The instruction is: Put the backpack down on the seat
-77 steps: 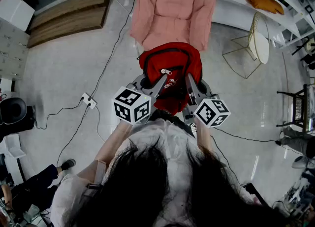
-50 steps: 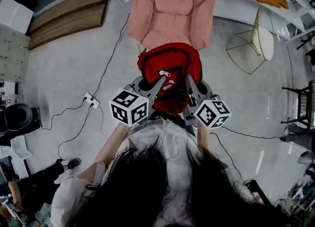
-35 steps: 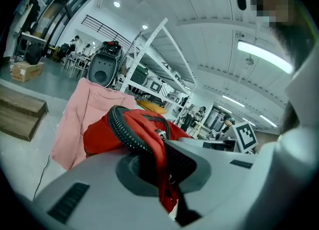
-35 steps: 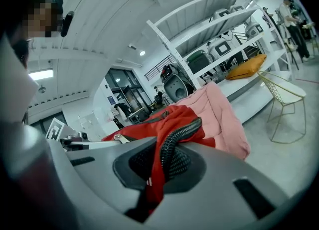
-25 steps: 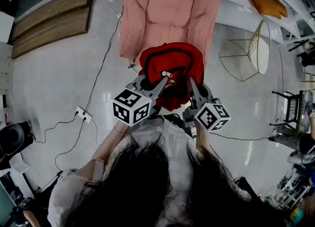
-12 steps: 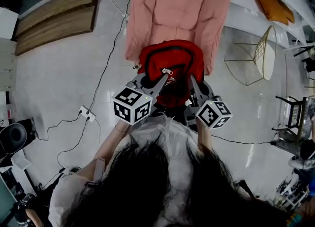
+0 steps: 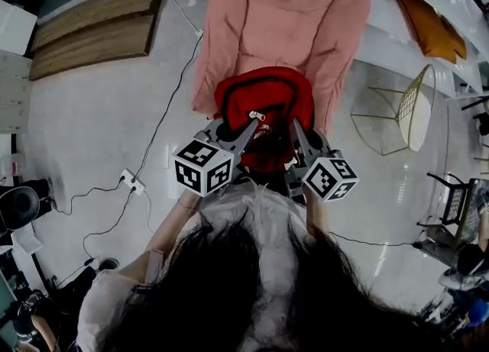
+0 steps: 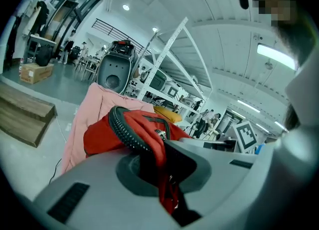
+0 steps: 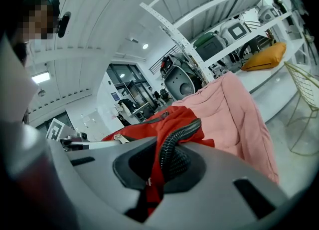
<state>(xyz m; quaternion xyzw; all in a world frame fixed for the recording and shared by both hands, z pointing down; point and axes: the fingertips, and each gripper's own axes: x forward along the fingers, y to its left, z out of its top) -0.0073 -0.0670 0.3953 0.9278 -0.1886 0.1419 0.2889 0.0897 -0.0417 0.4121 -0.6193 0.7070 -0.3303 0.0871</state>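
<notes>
Holding 1 red backpack [image 7: 263, 102]: your left tongs [image 7: 252, 120] and right tongs [image 7: 297, 127] are each clamped on its zippered upper rim, the bag hanging between them. The pink seat [image 7: 283, 22] lies at 12 o'clock, just beyond, and both tongs look equally near.

Red backpack [image 7: 263, 102], black zipper trim, upright at frame centre, overlapping lower edge of pink cushioned seat [image 7: 283, 14], upper centre.

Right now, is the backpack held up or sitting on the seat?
Held. The left gripper and right gripper each pinch the backpack's red fabric. Whether its bottom touches the pink seat, I cannot tell.
</notes>
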